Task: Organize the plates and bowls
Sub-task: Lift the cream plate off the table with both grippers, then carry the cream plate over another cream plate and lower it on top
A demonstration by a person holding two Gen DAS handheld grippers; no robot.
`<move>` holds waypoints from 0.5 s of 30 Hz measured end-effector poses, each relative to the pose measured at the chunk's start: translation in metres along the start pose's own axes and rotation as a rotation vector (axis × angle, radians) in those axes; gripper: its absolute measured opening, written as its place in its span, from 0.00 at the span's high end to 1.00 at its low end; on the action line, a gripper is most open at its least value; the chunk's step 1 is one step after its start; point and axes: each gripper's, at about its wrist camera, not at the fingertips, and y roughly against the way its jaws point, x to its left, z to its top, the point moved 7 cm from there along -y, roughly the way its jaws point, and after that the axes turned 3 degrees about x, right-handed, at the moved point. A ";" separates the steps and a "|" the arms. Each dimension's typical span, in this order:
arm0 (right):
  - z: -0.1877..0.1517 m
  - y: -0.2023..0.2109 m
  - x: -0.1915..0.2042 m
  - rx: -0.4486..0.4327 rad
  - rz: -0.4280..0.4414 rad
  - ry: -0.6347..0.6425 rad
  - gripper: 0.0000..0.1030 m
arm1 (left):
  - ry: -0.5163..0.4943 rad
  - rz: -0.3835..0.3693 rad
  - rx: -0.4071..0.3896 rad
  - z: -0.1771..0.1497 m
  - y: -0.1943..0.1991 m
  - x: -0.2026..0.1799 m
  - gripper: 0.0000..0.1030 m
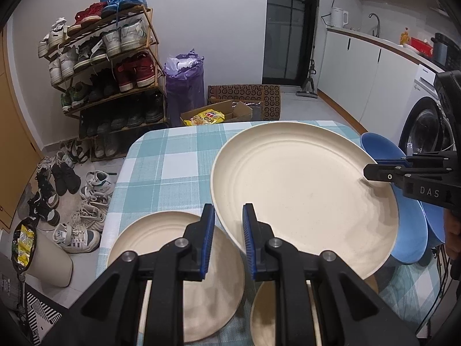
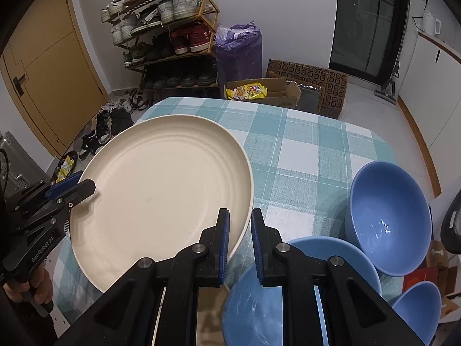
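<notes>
The left hand-held gripper (image 1: 228,240) and the right hand-held gripper (image 2: 240,243) each pinch opposite rims of the large cream plate (image 1: 302,196), holding it tilted above the checked table (image 1: 161,167). Below lie two smaller cream plates (image 1: 175,276), with blue bowls (image 2: 387,225) rightward. A shoe rack (image 1: 112,66) stands beyond.

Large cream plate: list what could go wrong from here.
1. The large cream plate hangs tilted, apparently pinched only at opposite rims by the left gripper and right gripper. An uneven pull could let it slip onto the smaller cream plate beneath.
2. A blue bowl sits close to the right gripper, near the edge of the table. A sideways swing might knock it off.
</notes>
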 end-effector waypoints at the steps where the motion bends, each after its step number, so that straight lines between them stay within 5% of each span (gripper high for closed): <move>1: -0.001 0.003 0.001 -0.006 0.000 0.001 0.85 | -0.001 0.000 -0.002 -0.001 0.002 -0.001 0.83; 15: -0.029 0.031 0.014 -0.051 0.022 0.008 0.85 | -0.004 0.002 -0.031 -0.023 0.029 -0.002 0.83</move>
